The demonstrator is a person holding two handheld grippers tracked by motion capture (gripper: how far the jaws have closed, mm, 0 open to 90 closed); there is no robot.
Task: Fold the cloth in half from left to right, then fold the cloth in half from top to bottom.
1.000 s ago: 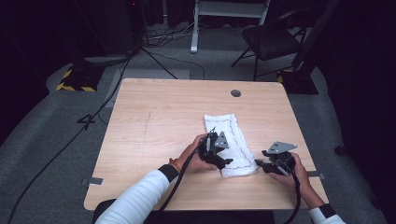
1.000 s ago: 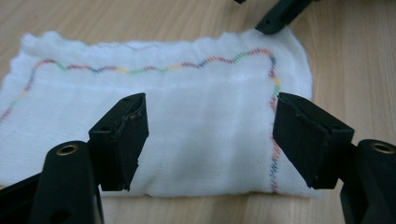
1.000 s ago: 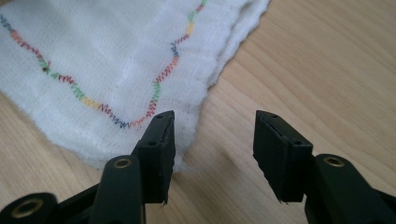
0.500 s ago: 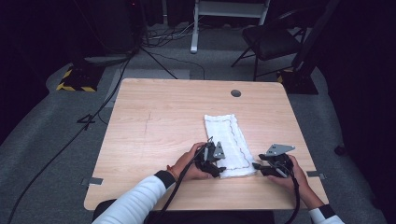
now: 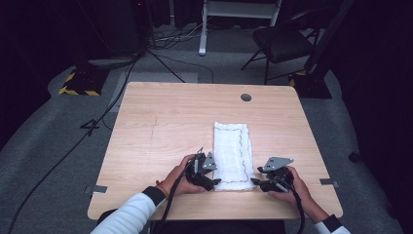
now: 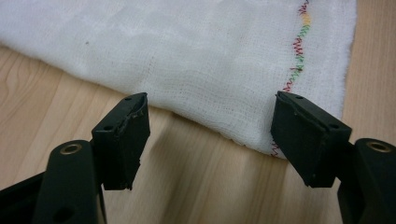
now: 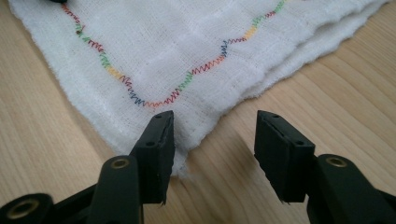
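Both grippers, left gripper and right gripper, drew back to the cloth's near corners.

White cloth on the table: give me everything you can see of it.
The white cloth is a gauzy woven fabric folded into a long layered rectangle, with a wavy multicolour zigzag stitch near its hem. It lies flat on the wooden table, long side running away from the person. Both open grippers, left and right, sit at its near corners.

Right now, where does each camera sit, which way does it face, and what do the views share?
High view: above the near table edge, facing forward and down; white cloth, both forearms, left gripper, right gripper.
Left gripper view: low, along its open jaws at the cloth's near corner.
Right gripper view: low, along its open jaws at the other near corner.
Shared: the cloth's zigzag stitching on the wooden table.
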